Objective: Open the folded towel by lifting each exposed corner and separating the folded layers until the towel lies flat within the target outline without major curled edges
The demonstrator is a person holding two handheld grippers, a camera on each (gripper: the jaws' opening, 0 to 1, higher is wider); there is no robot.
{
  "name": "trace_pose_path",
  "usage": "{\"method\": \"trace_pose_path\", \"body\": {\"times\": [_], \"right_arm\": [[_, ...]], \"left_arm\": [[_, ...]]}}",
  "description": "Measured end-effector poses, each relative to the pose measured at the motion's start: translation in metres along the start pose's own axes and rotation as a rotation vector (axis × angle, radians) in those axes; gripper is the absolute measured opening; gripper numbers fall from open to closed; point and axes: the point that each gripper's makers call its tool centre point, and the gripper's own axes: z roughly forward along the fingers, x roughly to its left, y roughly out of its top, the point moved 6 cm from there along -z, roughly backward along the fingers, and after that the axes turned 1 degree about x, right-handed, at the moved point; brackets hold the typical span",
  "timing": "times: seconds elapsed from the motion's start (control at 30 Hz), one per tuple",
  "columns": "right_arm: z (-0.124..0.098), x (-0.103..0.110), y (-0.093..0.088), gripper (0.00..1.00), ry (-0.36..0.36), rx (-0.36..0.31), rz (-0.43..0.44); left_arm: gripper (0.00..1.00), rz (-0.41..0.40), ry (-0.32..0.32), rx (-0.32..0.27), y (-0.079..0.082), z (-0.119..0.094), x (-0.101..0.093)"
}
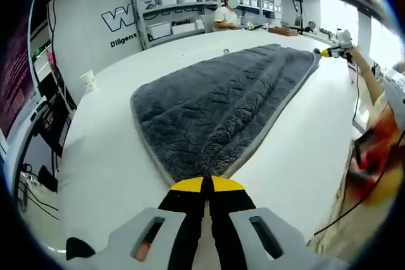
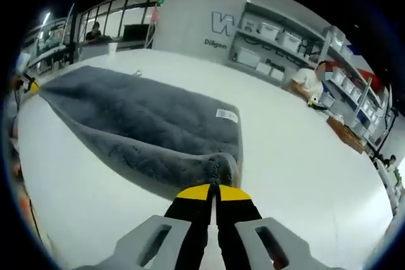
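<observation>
A grey fluffy towel (image 1: 221,102) lies spread along the white table (image 1: 101,156). Its near corner narrows into my left gripper (image 1: 207,185), whose yellow-tipped jaws are shut on it low over the table. In the left gripper view the right gripper (image 1: 333,51) shows at the towel's far corner. In the right gripper view the towel (image 2: 126,121) carries a white label (image 2: 226,115). Its near corner (image 2: 215,165) is curled up and pinched in my right gripper (image 2: 213,192), which is shut. At the far left end of that view sits the left gripper (image 2: 28,85).
A paper cup (image 1: 88,80) stands on the table's left side. Metal shelves with bins (image 1: 174,11) and a seated person (image 1: 226,16) are beyond the table. Cables and equipment (image 1: 38,156) sit off the left edge. A person's arm (image 1: 370,83) reaches along the right edge.
</observation>
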Motion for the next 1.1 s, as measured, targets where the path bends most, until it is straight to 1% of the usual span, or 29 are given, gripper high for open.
{"method": "trace_pose_path", "body": {"times": [0.2,0.5,0.6,0.63,0.7,0.77,0.8,0.9,0.97,1.03,1.07,1.1], "right_arm": [[-0.011,0.002,-0.008,0.0,0.007,0.004,0.011],[-0.014,0.008,-0.026,0.0,0.021,0.047,0.018],[-0.015,0.009,-0.029,0.0,0.024,0.061,0.015],[-0.016,0.009,-0.03,0.0,0.023,0.063,0.015],[-0.02,0.004,-0.035,0.0,-0.012,0.085,0.016],[-0.023,0.001,-0.039,0.0,-0.026,0.093,0.018],[-0.024,0.002,-0.04,0.0,-0.027,0.091,0.02],[-0.024,0.009,-0.037,0.0,0.014,0.064,0.02],[-0.026,0.012,-0.034,0.0,0.02,0.047,0.016],[-0.028,0.012,-0.029,0.0,0.005,0.029,0.01],[-0.03,0.012,-0.027,0.0,-0.001,0.022,0.009],[-0.032,0.011,-0.024,0.0,-0.003,0.01,0.007]], "left_arm": [[0.02,0.006,-0.002,0.001,-0.003,-0.005,-0.004],[0.02,-0.006,-0.004,-0.001,-0.011,-0.011,-0.006],[0.02,-0.002,-0.004,0.005,-0.012,-0.012,-0.007],[0.02,0.0,-0.004,0.006,-0.013,-0.012,-0.008],[0.02,0.001,0.0,0.009,-0.014,-0.014,-0.008],[0.02,-0.001,0.0,0.007,-0.015,-0.015,-0.008],[0.02,0.001,-0.001,0.009,-0.015,-0.015,-0.009],[0.03,0.008,0.007,0.009,-0.015,-0.013,-0.009],[0.05,0.006,0.011,-0.008,-0.013,-0.013,-0.008],[0.09,-0.004,-0.006,-0.023,-0.013,-0.016,-0.01],[0.14,0.004,-0.017,-0.043,-0.011,-0.017,-0.012],[0.18,-0.001,-0.037,-0.082,-0.007,-0.019,-0.015]]}}
